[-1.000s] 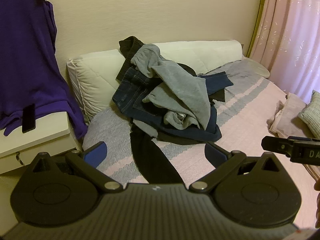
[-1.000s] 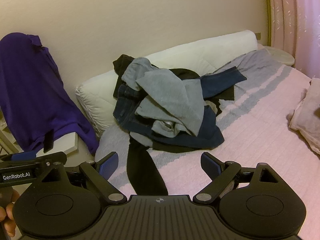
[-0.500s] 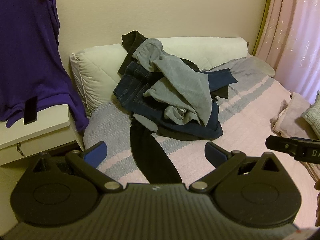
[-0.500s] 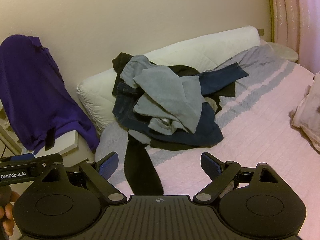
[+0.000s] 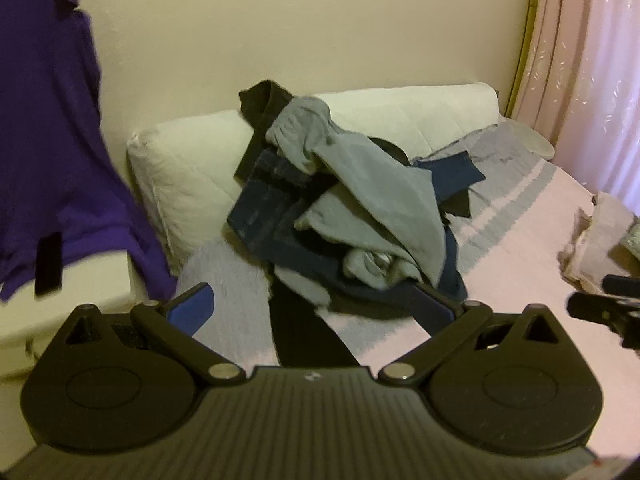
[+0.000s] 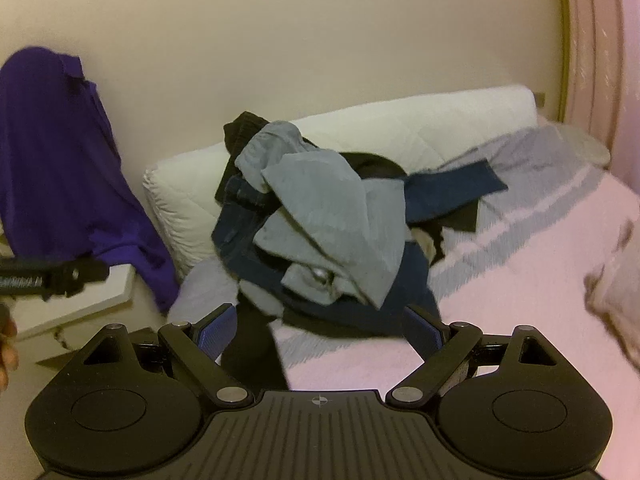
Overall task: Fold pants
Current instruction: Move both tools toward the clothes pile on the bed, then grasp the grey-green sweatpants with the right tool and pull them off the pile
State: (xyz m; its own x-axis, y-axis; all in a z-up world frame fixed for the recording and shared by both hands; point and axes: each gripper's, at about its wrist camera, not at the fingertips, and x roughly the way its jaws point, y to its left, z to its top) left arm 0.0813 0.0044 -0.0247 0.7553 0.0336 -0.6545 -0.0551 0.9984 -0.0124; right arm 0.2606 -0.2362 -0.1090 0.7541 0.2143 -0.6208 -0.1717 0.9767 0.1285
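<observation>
A purple garment (image 5: 52, 152) hangs at the left. The left gripper (image 5: 312, 308) has its fingers spread, holding nothing. The pants (image 5: 348, 208) lie heaped against the bed's (image 5: 520, 240) head edge; one black leg (image 5: 300, 328) points toward the grippers. The right gripper (image 6: 320, 326) is spread too.

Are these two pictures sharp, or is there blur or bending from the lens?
Left wrist view: motion blur smears the purple shirt and the pile of clothes; the curtain bows with the fisheye lens. Right wrist view: the pile of clothes is soft too, the corners go dark, and the light is dim and warm.
</observation>
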